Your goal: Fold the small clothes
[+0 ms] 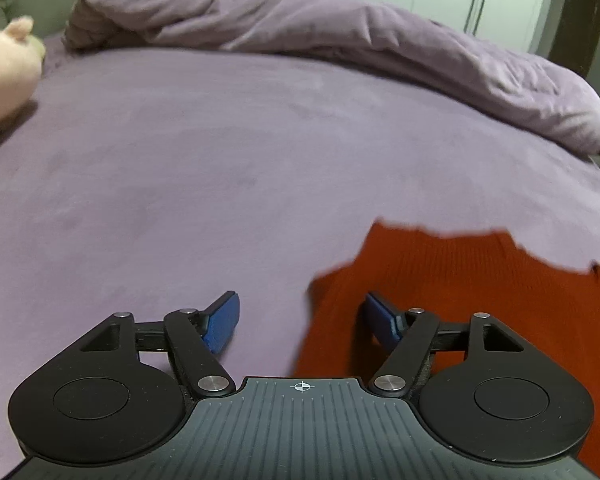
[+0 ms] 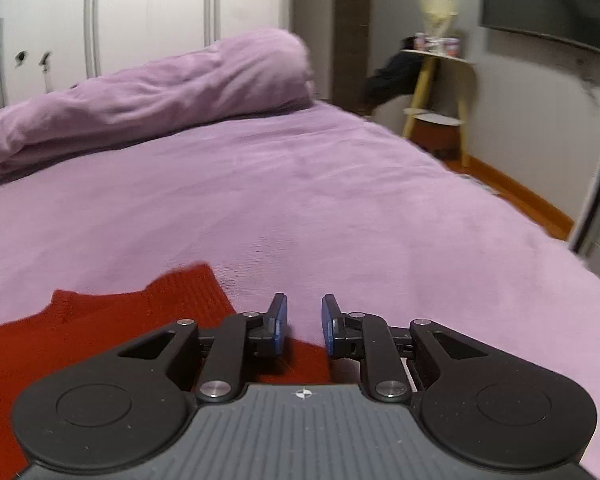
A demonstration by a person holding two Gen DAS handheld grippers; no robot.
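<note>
Left wrist view shows the left gripper (image 1: pixel 300 320) with its blue fingers (image 1: pixel 222 322) spread wide and nothing between them, the left finger over bare bed and the right one over the edge of the red knitted garment (image 1: pixel 440 280). Right wrist view shows the right gripper (image 2: pixel 304 326) with its fingers (image 2: pixel 279 322) set narrow, a small gap left between them and no cloth pinched; the same garment (image 2: pixel 112 320) lies flat below and to the left of it, a corner reaching under the fingertips. Both grippers appear to be free of the cloth, so the step in hand is judged to be a fresh grasp for a fold. It would best be done by lowering each pair of fingers onto an outer edge of the garment, only the top layer being pinched, and both edges being lifted evenly so that the knit is not dragged or bunched. The far hem looks uneven, though blur makes this uncertain, and it should be smoothed before a crease is set. The garment rests on a bed (image 1: pixel 180 160) covered by a soft lilac sheet, which will give under pressure and may be caught with the cloth. A rolled duvet (image 1: pixel 340 36) lies along the far side and a pale plush toy (image 1: pixel 4 76) at the left edge. White wardrobe doors (image 2: pixel 140 12) stand behind, and a yellow-legged side table (image 2: pixel 436 92) by the wall.
</note>
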